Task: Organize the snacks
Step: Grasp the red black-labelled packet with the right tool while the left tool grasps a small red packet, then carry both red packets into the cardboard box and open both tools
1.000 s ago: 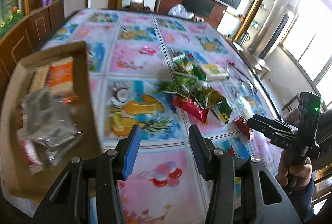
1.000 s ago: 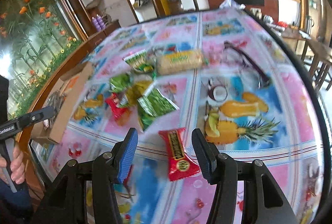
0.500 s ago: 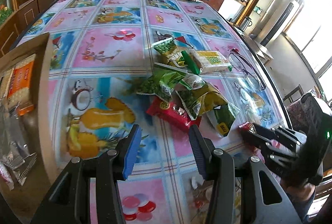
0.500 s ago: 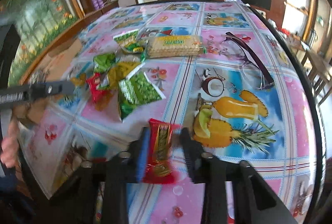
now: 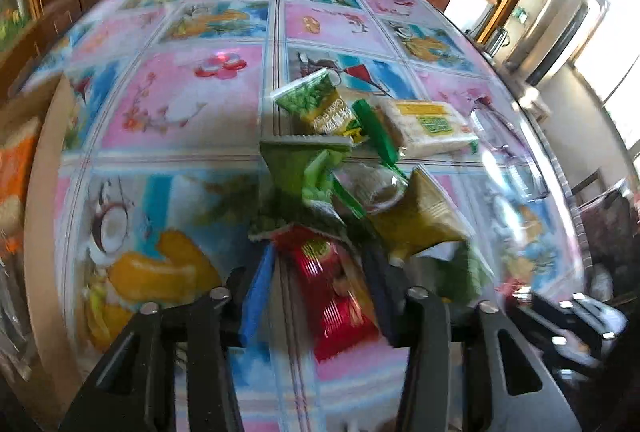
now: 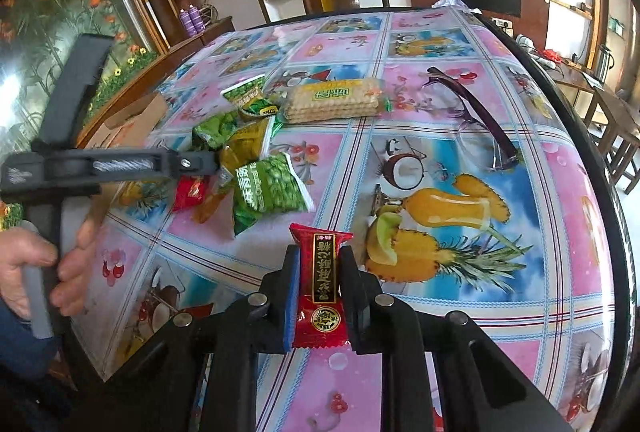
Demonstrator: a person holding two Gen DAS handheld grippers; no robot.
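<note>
Left claw, jaws just narrowing and not yet pressing, straddles a red snack packet at the near edge of the snack pile on the worktop; the packet's long axis runs along the fingers. Right claw grips a red candy bar lengthwise. The cardboard box lies far left, nearer the left hand.

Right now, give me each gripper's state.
Left gripper: closing around a red snack packet, grip not yet sure.
Right gripper: shut on a red candy bar.
</note>
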